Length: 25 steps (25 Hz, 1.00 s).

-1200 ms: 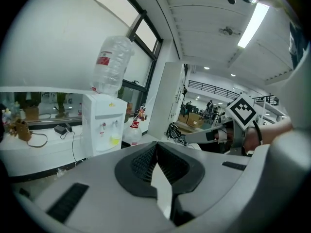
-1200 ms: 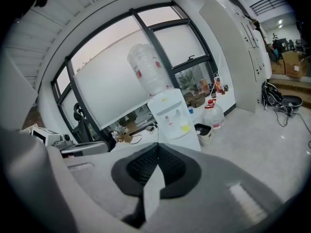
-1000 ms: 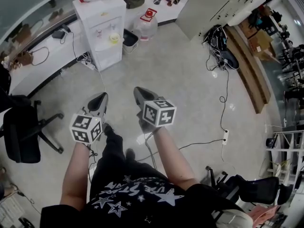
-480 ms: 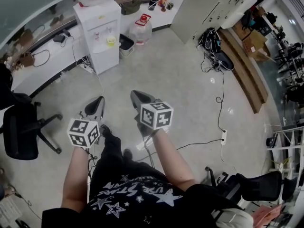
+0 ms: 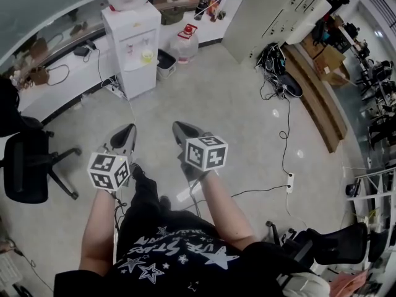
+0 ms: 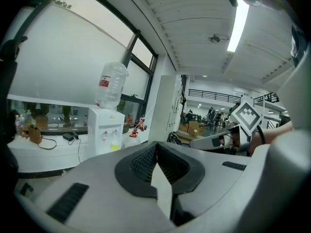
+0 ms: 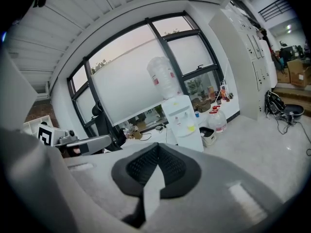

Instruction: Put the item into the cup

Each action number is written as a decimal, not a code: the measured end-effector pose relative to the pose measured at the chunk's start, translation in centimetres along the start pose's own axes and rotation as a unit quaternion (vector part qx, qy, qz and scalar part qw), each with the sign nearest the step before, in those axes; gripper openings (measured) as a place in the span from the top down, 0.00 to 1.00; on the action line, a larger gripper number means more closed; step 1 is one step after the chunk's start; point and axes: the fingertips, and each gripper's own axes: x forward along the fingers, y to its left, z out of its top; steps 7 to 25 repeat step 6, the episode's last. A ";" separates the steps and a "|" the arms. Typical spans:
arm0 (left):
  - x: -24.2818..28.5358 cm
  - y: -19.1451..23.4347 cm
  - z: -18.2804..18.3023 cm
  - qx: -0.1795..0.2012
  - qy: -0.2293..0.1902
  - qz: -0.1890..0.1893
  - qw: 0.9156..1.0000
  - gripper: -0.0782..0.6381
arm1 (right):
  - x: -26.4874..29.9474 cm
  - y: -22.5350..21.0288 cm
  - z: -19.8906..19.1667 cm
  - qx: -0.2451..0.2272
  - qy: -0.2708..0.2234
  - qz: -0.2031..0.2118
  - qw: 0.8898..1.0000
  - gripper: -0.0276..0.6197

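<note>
I am standing on an open office floor with both grippers held out at waist height. My left gripper (image 5: 125, 133) and right gripper (image 5: 180, 129) are side by side, pointed forward. The jaws of each are closed tip to tip with nothing between them, as the left gripper view (image 6: 156, 144) and the right gripper view (image 7: 156, 147) both show. No loose item shows near the grippers. A small yellow cup-like thing (image 5: 146, 55) sits in the tap recess of the white water dispenser (image 5: 133, 48) ahead, and also shows in the other two views (image 6: 114, 144) (image 7: 191, 128).
A spare water bottle (image 5: 184, 42) and a dark bin (image 5: 166, 64) stand right of the dispenser. A black office chair (image 5: 28, 166) is at the left. Cables and a power strip (image 5: 289, 181) lie on the floor at the right, near a wooden bench (image 5: 318, 91).
The left gripper has dropped slightly down and left. The head view has shifted a little, and the dispenser now sits slightly lower in it. Both grippers stay shut.
</note>
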 end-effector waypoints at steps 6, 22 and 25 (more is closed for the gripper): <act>-1.3 -0.6 -1.0 -0.005 0.008 0.004 1.000 0.88 | -0.7 1.1 -0.5 -0.009 0.004 0.006 1.000 0.96; -1.3 -0.6 -1.0 -0.005 0.008 0.004 1.000 0.88 | -0.7 1.1 -0.5 -0.009 0.004 0.006 1.000 0.96; -1.3 -0.6 -1.0 -0.005 0.008 0.004 1.000 0.88 | -0.7 1.1 -0.5 -0.009 0.004 0.006 1.000 0.96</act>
